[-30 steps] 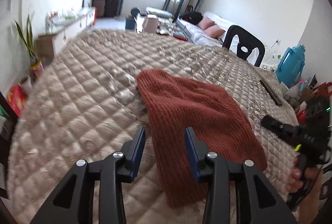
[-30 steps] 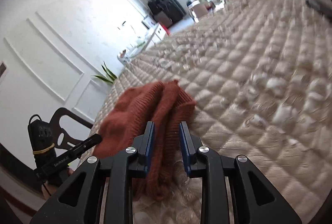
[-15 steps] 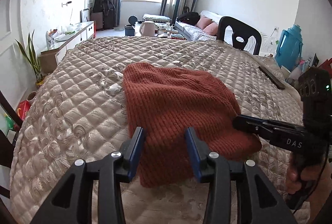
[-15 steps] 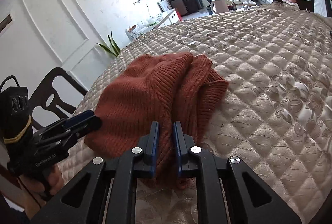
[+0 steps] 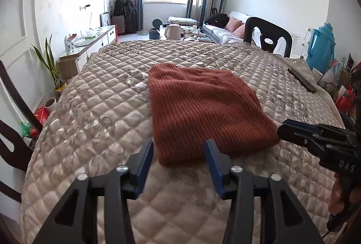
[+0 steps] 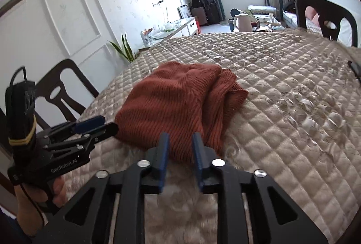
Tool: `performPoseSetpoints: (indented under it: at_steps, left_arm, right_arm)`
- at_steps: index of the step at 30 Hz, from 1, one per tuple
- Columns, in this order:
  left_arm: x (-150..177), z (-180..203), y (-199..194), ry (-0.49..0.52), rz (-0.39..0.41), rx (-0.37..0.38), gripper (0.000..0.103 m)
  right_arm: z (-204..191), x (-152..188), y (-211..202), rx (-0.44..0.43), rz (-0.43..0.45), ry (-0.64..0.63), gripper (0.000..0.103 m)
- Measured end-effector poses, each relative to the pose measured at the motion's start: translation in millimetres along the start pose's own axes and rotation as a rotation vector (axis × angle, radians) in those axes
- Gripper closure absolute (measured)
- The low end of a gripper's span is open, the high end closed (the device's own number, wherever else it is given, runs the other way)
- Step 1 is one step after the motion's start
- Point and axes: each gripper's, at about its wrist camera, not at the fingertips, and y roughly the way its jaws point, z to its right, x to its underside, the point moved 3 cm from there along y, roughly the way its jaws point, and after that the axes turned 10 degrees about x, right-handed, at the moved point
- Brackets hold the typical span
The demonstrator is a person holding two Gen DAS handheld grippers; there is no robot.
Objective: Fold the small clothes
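A rust-red knitted garment [image 5: 203,108] lies folded flat on the quilted beige bedspread [image 5: 101,108]; it also shows in the right wrist view [image 6: 176,104]. My left gripper [image 5: 179,153] is open and empty, just short of the garment's near edge. My right gripper [image 6: 179,149] is open and empty at the garment's near corner, its jaws a little apart. The right gripper shows in the left wrist view [image 5: 291,128] beside the garment's right corner. The left gripper shows in the right wrist view [image 6: 99,124] at the garment's left edge.
A dark flat remote-like object [image 5: 302,80] lies near the bed's right edge. A black chair [image 5: 268,36] stands beyond the bed and a dark wooden chair [image 6: 61,90] at its left side. A blue jug [image 5: 322,47] and clutter stand at right.
My right gripper let go of the garment's edge and opened. Both grippers pulled back toward the near edge, and the garment now lies flat and folded.
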Motion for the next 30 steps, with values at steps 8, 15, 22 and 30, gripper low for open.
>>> performPoseSetpoints:
  at_steps: [8, 15, 22, 30]
  left_arm:
    - [21.8, -0.9, 0.8, 0.03, -0.04, -0.059, 0.041]
    - [32.5, -8.0, 9.8, 0.009, -0.092, -0.082, 0.041]
    - [38.0, -10.9, 13.4, 0.0, -0.13, -0.095, 0.041]
    - [42.0, -10.4, 12.3, 0.008, -0.14, -0.091, 0.04]
  right_arm:
    - [-8.4, 30.5, -3.0, 0.095, -0.06, -0.093, 0.06]
    - [-2.9, 49.3, 16.3, 0.17, -0.129, -0.135, 0.059]
    - [-5.7, 51.6, 16.1, 0.19, -0.12, -0.157, 0.056]
    - [-12.3, 53.0, 16.6, 0.194, -0.122, -0.181, 0.051]
